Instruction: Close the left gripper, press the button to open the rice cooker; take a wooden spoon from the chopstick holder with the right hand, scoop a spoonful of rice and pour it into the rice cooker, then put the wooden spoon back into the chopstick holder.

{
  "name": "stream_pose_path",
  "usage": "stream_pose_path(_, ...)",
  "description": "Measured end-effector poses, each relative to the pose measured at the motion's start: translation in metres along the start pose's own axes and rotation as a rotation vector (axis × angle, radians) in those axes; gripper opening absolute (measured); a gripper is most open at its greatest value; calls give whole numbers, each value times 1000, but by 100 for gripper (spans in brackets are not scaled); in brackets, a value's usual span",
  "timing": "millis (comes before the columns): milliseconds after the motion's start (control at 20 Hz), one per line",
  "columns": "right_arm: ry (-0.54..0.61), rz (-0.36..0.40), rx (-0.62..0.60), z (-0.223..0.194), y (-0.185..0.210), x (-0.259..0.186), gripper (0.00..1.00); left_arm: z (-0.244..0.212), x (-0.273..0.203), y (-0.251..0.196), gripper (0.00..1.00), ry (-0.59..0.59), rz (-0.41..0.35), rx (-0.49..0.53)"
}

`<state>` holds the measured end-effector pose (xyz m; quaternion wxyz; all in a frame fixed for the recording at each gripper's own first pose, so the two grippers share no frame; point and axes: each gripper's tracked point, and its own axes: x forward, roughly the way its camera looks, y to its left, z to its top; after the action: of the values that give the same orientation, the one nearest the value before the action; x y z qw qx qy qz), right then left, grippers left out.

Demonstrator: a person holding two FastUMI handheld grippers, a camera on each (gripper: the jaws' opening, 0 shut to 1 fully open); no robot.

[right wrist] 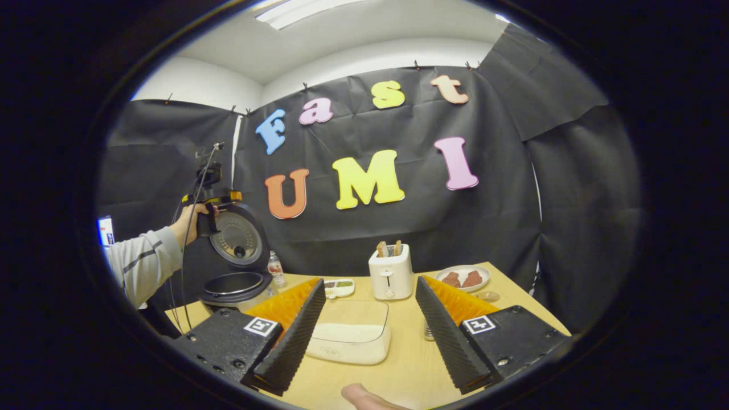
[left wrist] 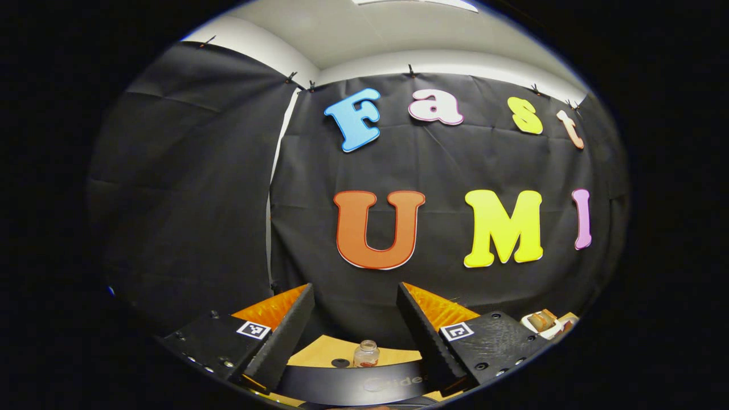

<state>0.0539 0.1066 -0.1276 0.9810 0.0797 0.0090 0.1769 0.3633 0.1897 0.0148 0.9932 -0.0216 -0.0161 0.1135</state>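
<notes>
In the right gripper view the rice cooker (right wrist: 234,289) stands open at the table's left end, its round lid (right wrist: 238,239) raised upright. A hand in a grey sleeve (right wrist: 142,259) holds my left gripper (right wrist: 208,191) just above that lid. In the left gripper view my left gripper (left wrist: 354,287) is open, with the dark lid edge (left wrist: 353,382) low between its fingers. My right gripper (right wrist: 370,282) is open over the table with nothing held. A white container of rice (right wrist: 350,336) lies right in front of it.
A white toaster (right wrist: 390,274) with toast stands mid-table, and a plate of reddish food (right wrist: 462,278) is to its right. A small bottle (right wrist: 276,269) and a condiment dish (right wrist: 339,287) sit beside the cooker. A fingertip (right wrist: 364,397) shows at the bottom edge.
</notes>
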Motion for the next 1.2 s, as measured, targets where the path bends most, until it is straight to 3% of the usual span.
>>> stream_pose_path(50,0,-1,1,0,1,-3,100,0,0,-2,81,-3,-13,-20)
stream_pose_path(100,-2,-3,1,1,1,-7,100,-4,-6,-6,95,23,-17,-27)
stream_pose_path(200,-10,-9,0,5,1,-15,100,-4,-14,-3,95,30,-16,-23)
stream_pose_path(250,-16,-12,3,7,-1,-20,100,-8,-21,-6,84,49,-21,-20)
stream_pose_path(300,-20,-16,9,9,-1,-26,100,-9,-28,-8,95,59,-26,-20)
stream_pose_path(350,-24,-17,14,10,-1,-33,96,-15,-33,-9,95,87,-32,-26)
stream_pose_path(400,-30,-16,16,12,-1,-40,100,-17,-40,-9,95,109,-35,-47)
stream_pose_path(700,-43,-28,11,11,2,-67,96,-39,-80,-17,97,170,-62,-42)
stream_pose_path(950,-31,4,-7,8,20,-85,100,-77,-124,-21,97,225,-92,-15)
stream_pose_path(1000,-25,9,-5,6,23,-87,100,-82,-131,-20,100,230,-93,-20)
stream_pose_path(1200,15,59,28,-9,40,-96,100,-123,-154,-21,97,321,-89,-51)
